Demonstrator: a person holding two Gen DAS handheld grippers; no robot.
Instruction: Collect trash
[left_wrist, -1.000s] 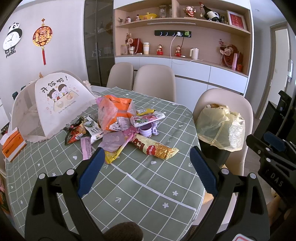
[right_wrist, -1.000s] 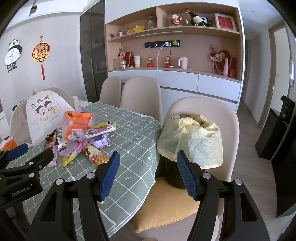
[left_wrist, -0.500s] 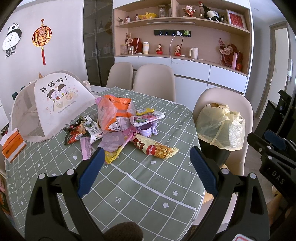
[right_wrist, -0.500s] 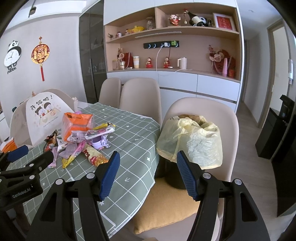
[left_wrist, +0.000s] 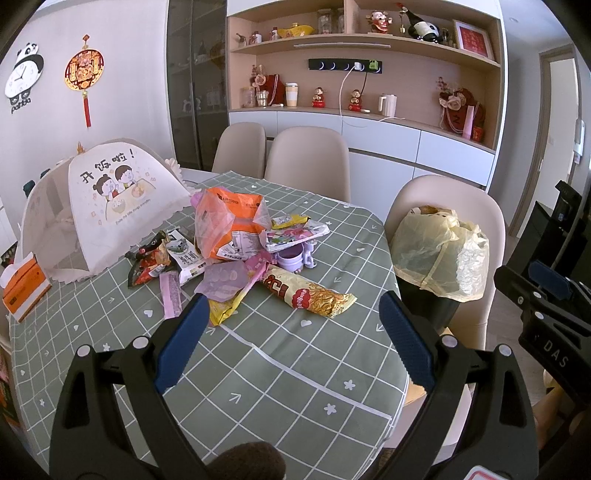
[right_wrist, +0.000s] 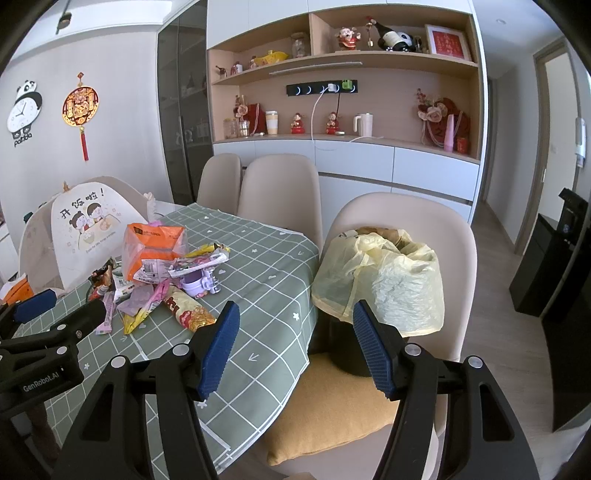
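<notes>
A green checked table (left_wrist: 280, 362) holds a pile of wrappers (left_wrist: 236, 254). A trash bin (right_wrist: 380, 280) sits on a chair (right_wrist: 454, 236). The left gripper (left_wrist: 291, 325) and right gripper (right_wrist: 295, 332) are wide apart and hold nothing.

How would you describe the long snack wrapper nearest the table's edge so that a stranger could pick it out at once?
Start at the table with the green checked cloth and find the trash pile in its middle. At the pile's near right edge lies the long snack wrapper, flat on the cloth. Unlike the crumpled neighbours, it is a golden yellow tube with red print.
</notes>
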